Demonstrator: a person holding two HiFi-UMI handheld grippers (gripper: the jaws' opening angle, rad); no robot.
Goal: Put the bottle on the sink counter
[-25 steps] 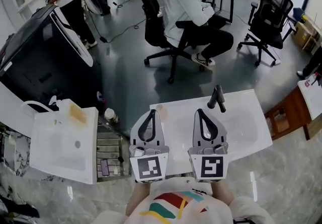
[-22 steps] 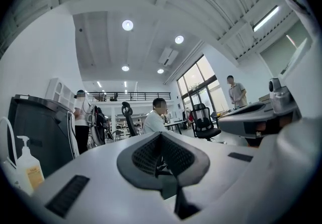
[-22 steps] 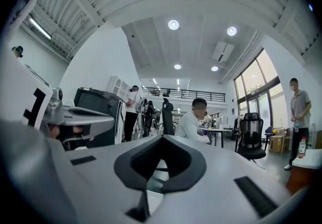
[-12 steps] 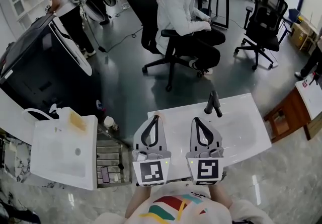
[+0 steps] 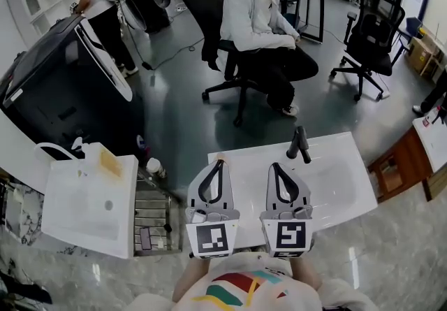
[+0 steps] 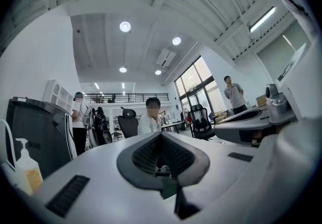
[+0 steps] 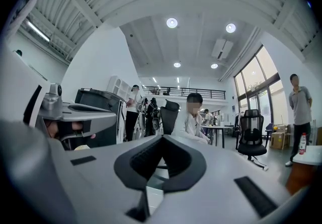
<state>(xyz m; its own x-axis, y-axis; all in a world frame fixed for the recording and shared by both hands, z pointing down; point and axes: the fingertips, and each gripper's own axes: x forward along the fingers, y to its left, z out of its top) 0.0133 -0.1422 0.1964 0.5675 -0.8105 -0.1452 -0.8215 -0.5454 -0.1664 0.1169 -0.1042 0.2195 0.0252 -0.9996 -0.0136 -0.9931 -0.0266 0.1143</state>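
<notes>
**Both grippers closed and empty; bottle far to the left**

Your left gripper (image 5: 218,163) and right gripper (image 5: 274,165) sit side by side at the lower middle of the head view, with their tips over the big white sink (image 5: 335,180). In each gripper's own view the jaws are drawn together at the tips with nothing between them, so you hold nothing in either hand. The black tap (image 5: 299,143) stands just past your right gripper, a little to its upper right.

The pump bottle (image 5: 100,156) is well apart from both grippers, at the left of the frame; it stands upright on the upper edge of the small sink (image 5: 70,222), near that sink's white tap (image 5: 50,147). In the left gripper view the pump bottle (image 6: 26,170) shows at the lower left edge, with its orange label facing you.

Between the two sinks lies a metal rack (image 5: 150,205); a white-capped container (image 5: 152,165) stands at its upper end. At the upper middle, a person (image 5: 258,19) sits on a chair.
</notes>
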